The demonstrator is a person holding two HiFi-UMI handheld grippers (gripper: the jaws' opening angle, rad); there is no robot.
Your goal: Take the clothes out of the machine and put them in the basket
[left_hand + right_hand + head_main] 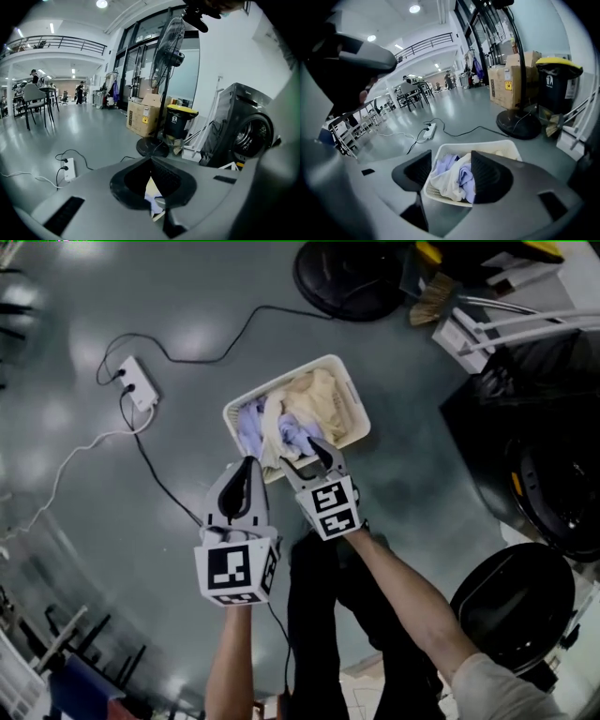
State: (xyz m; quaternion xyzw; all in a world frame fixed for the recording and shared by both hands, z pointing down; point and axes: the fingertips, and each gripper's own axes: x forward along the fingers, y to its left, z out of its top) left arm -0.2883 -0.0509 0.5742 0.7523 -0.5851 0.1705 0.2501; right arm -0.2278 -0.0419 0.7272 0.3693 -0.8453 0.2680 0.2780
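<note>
R tool (309, 457) spread, empty; L tool (247, 465) pressed together, empty. The clothes (305, 404) sit in the basket (345, 373) just ahead of both tips. A white piece (443, 180) droops over the near rim, so it could snag on a tool & slide to the floor as I turn to the machine (248, 136).

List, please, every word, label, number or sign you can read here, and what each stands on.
No words or numbers are legible.
Cardboard box: yellow sticker, print too small to read.
Black bin: white litter pictogram, no readable words.
Marker cubes: black-and-white square patterns only, no letters.
</note>
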